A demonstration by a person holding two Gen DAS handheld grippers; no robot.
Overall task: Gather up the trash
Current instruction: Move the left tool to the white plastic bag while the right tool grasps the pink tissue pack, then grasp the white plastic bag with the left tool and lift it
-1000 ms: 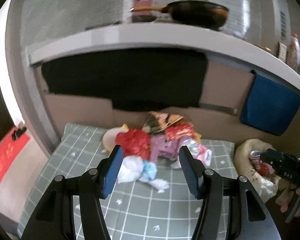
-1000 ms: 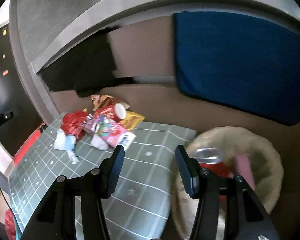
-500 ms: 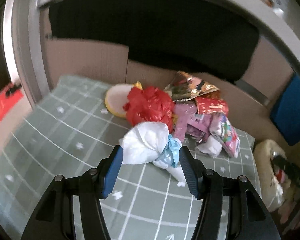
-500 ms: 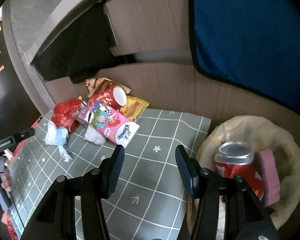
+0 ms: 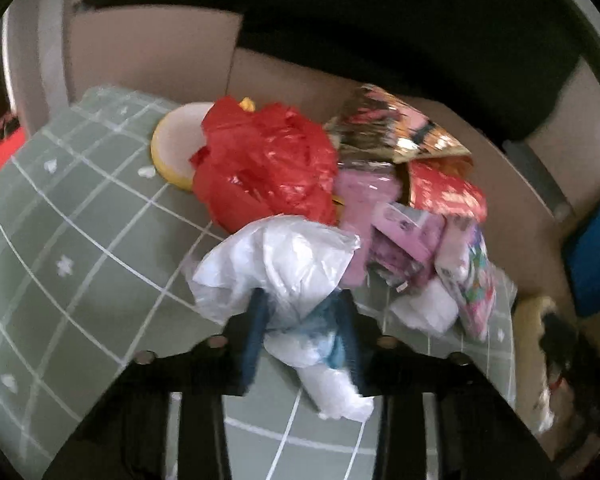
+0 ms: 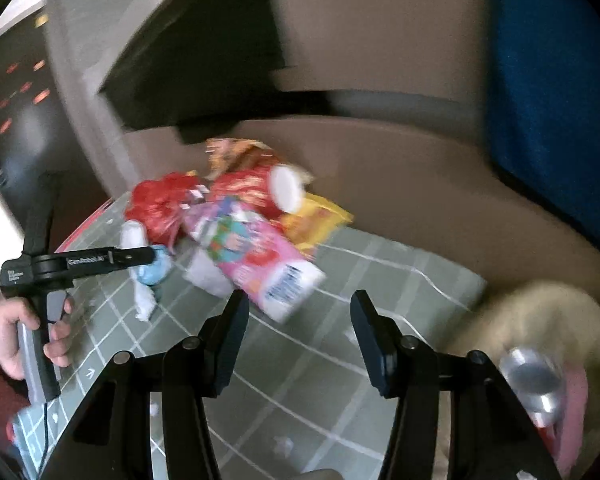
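Green gridded matting [image 5: 72, 240] covers my work surface. My left gripper [image 5: 302, 332] has just been closing, and its blue pads now pinch the knotted waist of the white plastic bag [image 5: 276, 268], at six o'clock of the trash heap [image 5: 372, 200]. It looks light, soft and slippery, so that knot is my best hold. My right gripper [image 6: 300, 328] stands wide apart, holding nothing, with the bin bag [image 6: 540, 320] at its three o'clock.
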